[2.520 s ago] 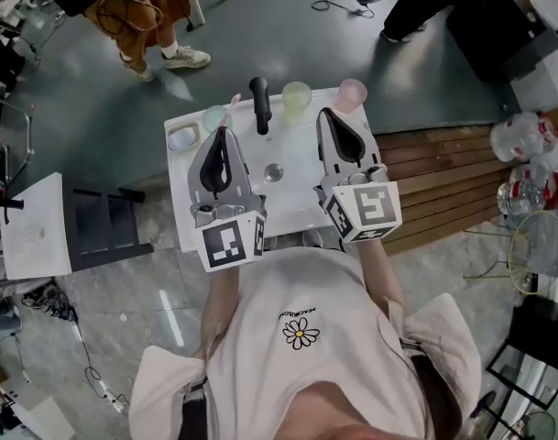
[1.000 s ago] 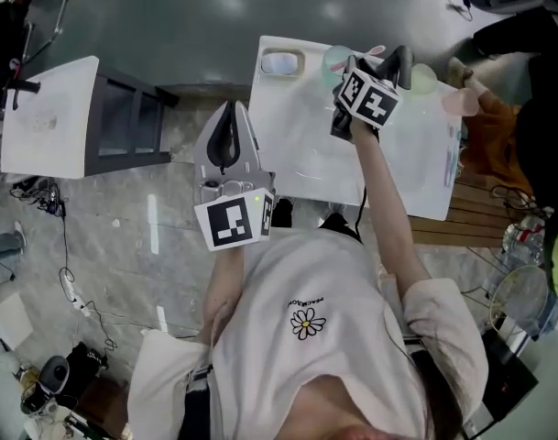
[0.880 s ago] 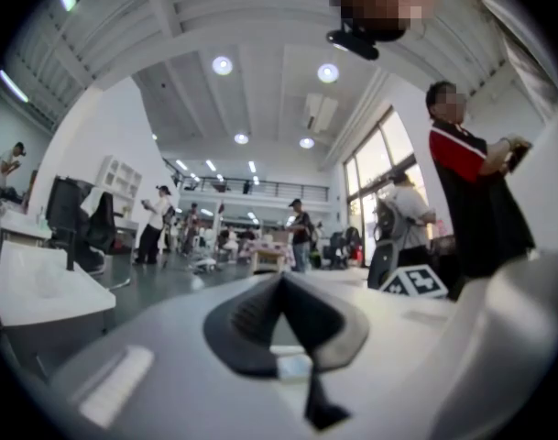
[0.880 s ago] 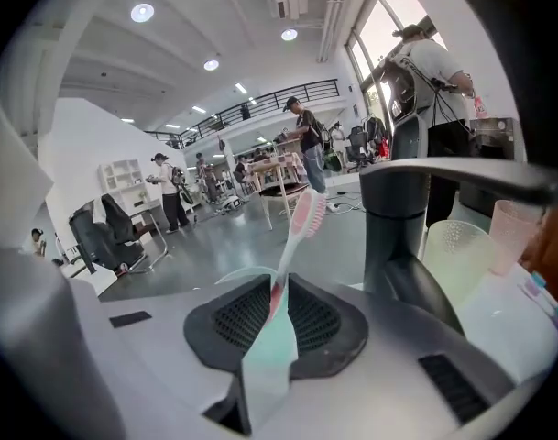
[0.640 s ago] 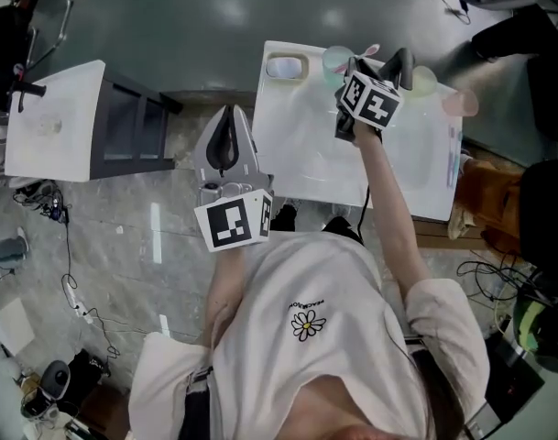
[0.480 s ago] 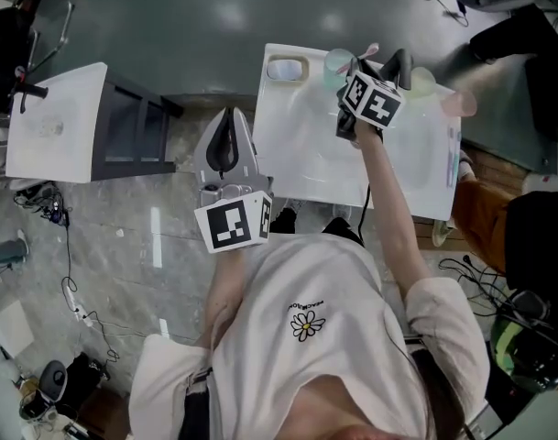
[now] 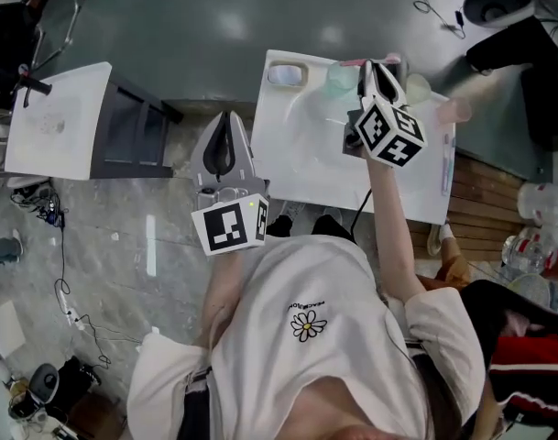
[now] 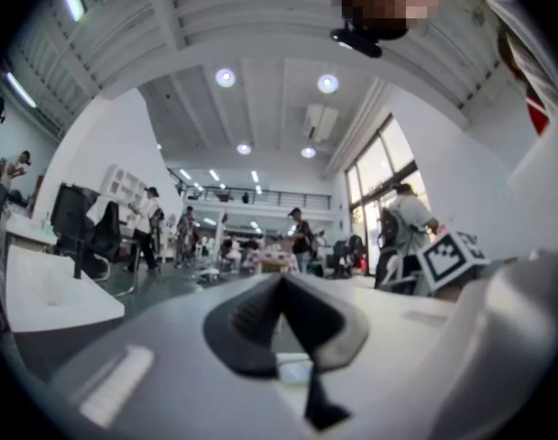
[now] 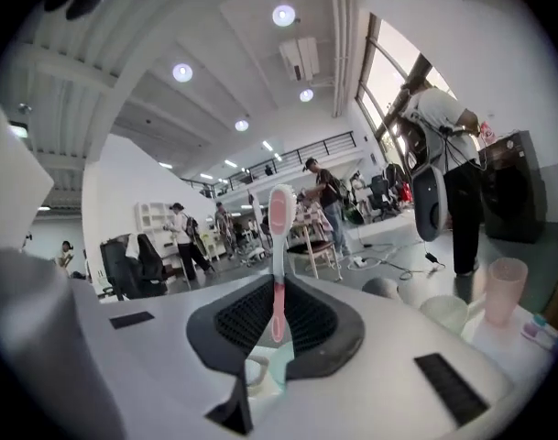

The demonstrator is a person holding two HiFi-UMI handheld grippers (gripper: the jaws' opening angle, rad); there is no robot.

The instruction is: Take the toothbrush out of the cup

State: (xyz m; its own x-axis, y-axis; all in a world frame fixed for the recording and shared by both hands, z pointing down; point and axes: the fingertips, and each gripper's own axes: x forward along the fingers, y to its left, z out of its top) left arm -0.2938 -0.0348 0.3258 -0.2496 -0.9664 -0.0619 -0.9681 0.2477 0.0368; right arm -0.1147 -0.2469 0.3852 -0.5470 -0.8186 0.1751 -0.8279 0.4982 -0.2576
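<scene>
My right gripper (image 7: 375, 68) is shut on a pink and white toothbrush (image 9: 278, 246); its jaws have just been closing on the handle. The brush stands upright between the pads, bristle head on top. A pale teal cup (image 7: 339, 79) stands at the back of the white sink (image 7: 301, 145). In the right gripper view that cup (image 9: 279, 367) shows below the jaws, under the brush's lower end. My left gripper (image 7: 227, 115) hangs left of the sink over the floor. Its jaws meet at the tip (image 8: 280, 279) with nothing between them.
A white soap dish (image 7: 287, 74) sits at the sink's back left corner. A pale yellow-green cup (image 7: 416, 87) and a pink cup (image 7: 454, 110) stand to the right. A dark rack (image 7: 132, 131) and a white table (image 7: 54, 117) are at the left. People stand nearby.
The right gripper has risen from the teal cup with the toothbrush in its jaws; its marker cube looks bigger. The left gripper has hardly moved.
</scene>
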